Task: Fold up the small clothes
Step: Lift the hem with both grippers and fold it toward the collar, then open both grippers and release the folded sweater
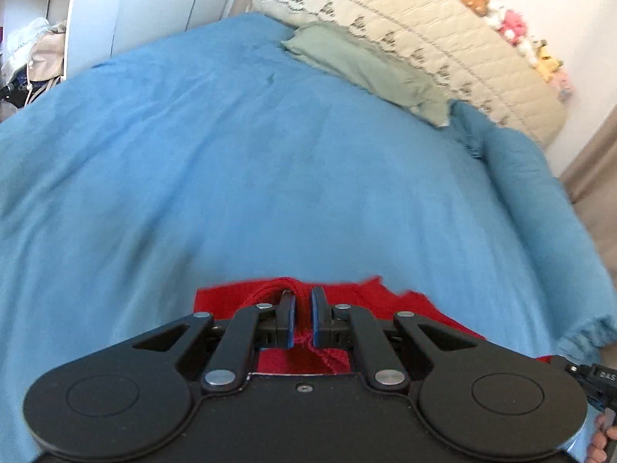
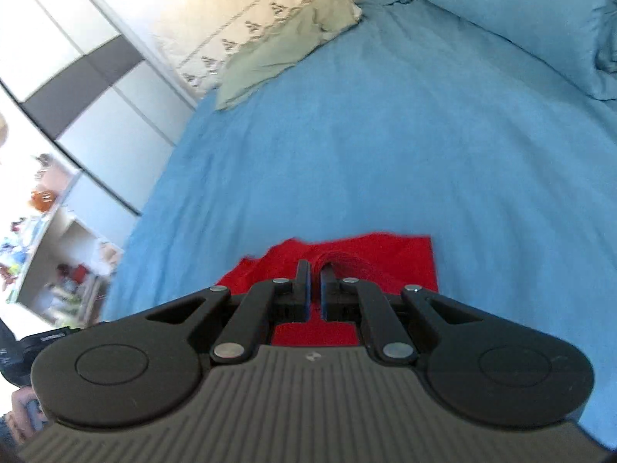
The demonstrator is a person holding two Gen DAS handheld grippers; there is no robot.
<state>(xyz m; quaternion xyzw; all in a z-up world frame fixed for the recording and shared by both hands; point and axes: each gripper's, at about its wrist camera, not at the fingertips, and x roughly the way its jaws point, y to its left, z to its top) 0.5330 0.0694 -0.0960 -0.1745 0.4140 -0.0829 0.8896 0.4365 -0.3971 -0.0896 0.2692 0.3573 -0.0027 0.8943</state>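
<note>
Nearest the lens in the left wrist view is the black body of the left tool (image 1: 303, 301), its 2 fingers drawn close together with a bunched ridge of the red garment (image 1: 364, 301) pinched between the blue-edged pads. The red garment spreads out flat to both sides of the fingers and lies on the blue bed cover (image 1: 239, 177), close to the near edge of the bed. In the right wrist view the right tool (image 2: 315, 270) shows the same posture: its fingers are closed on a gathered fold of the red garment (image 2: 397, 254), which reaches out ahead of and beside the fingertips on the blue bed cover (image 2: 347, 146). Both views are smeared with motion blur. Further up the bed lies a pale green pillow (image 1: 362, 65), resting against a cream quilted headboard (image 1: 443, 50) with a row of dark motifs. A few soft toys (image 1: 513, 31) sit along the top of the headboard. The right wrist view shows blue pillows (image 2: 513, 19) at the upper right and a white wardrobe with a dark band (image 2: 77, 85) beside the bed.
</note>
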